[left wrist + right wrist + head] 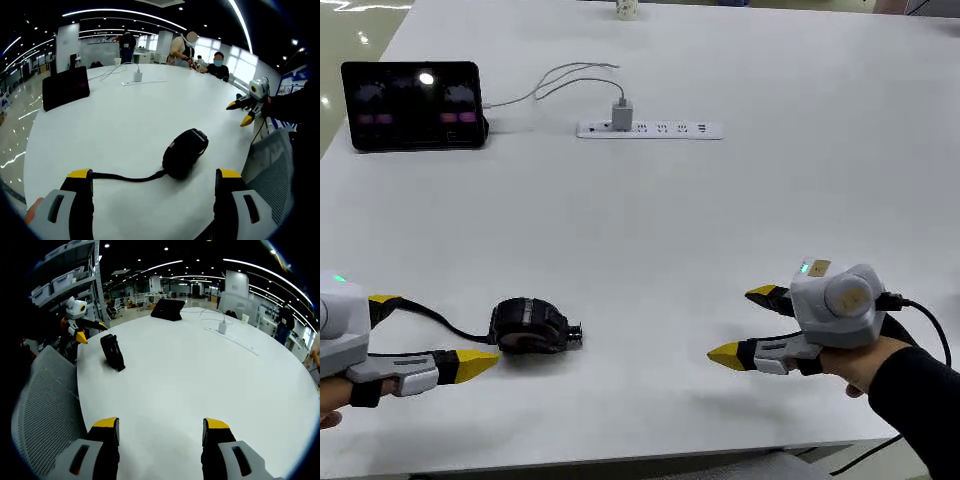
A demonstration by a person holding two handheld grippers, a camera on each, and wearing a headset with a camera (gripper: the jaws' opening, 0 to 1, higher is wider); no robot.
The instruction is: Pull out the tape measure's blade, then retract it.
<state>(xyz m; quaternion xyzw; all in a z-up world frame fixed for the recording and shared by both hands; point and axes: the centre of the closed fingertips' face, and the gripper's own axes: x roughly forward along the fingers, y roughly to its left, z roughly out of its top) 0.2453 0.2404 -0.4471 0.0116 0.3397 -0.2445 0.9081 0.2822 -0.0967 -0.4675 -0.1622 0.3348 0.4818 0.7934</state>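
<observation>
A black tape measure [530, 326] lies on the white table [720, 220] near its front edge, blade tip tucked at the case's right side. Its black wrist strap [432, 318] trails left between the fingers of my left gripper [430, 332], which is open and stops just short of the case. In the left gripper view the tape measure [185, 152] sits just ahead of the open left gripper [154, 175], the strap [125, 176] running across. My right gripper [742, 324] stands open and holds nothing, well right of the case. The right gripper view has the tape measure [112, 351] far off to the left.
A dark tablet [415, 105] stands at the back left. A white power strip [650, 128] with a charger [622, 112] and white cables lies behind the middle. A grey mesh chair [45, 410] is at the table's front edge. People [182, 47] sit at the far end.
</observation>
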